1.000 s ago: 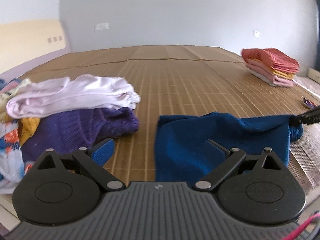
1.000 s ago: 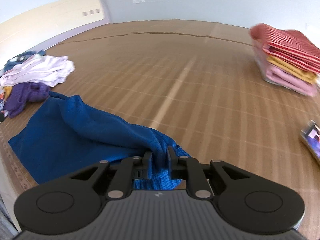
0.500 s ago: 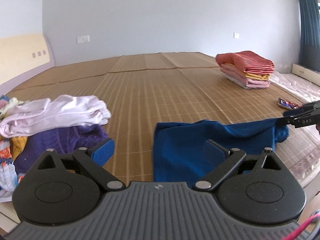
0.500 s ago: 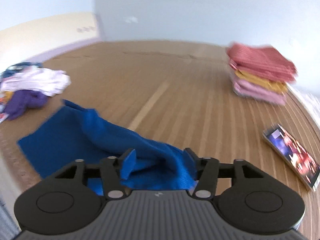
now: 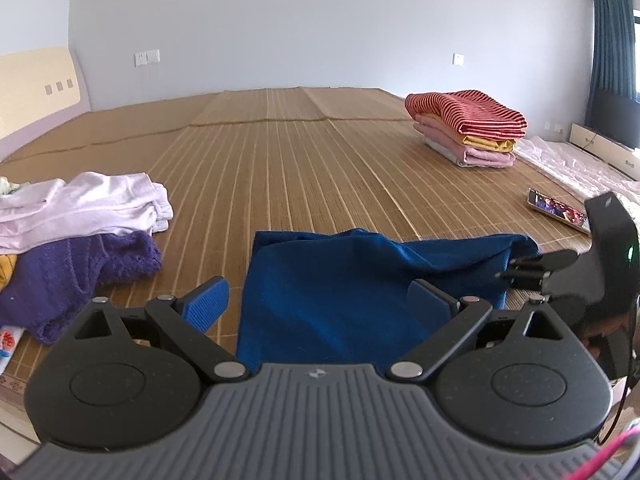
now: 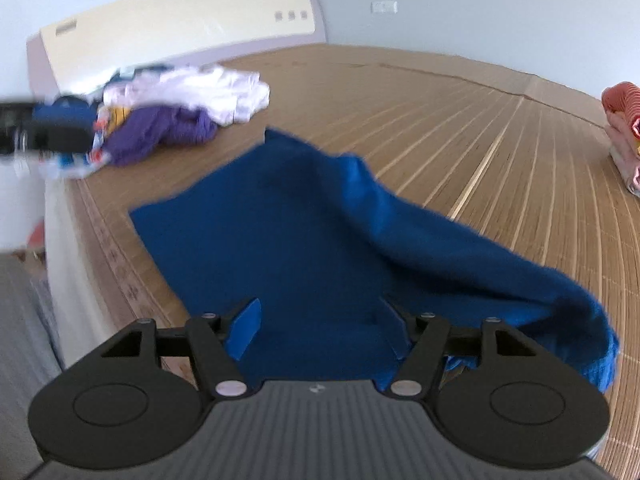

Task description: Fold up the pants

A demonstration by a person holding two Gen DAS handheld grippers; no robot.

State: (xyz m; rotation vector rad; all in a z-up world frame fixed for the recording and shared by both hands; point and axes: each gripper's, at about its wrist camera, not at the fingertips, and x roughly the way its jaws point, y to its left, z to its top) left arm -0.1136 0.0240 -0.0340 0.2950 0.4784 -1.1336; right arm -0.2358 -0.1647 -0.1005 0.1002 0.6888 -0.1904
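A: In the left wrist view, what is the left claw (image 5: 320,300) doing?

B: Its jaws stand wide apart and grip nothing. The blue pants (image 5: 352,280) lie on the bamboo mat (image 5: 300,160) just ahead, with the right-hand finger over the cloth and the left-hand finger over bare mat.

A: And around it?

B: A purple knit (image 5: 80,272) sits left of the pants with a pale pink garment (image 5: 80,204) heaped on it. Far right is a folded stack (image 5: 468,128) with a red striped piece on top, and a phone (image 5: 558,210) lies on the mat nearer. The right claw (image 5: 516,272) shows at the pants' right end; whether it touches the cloth I cannot tell.

A: The right wrist view?

B: The right claw (image 6: 320,328) is spread open with nothing between the pads. The blue pants (image 6: 304,232) stretch ahead of it, flat at the far left, with a raised fold running to a bunched end at the right. The picture is blurred, and the purple knit (image 6: 160,128) shows beyond.
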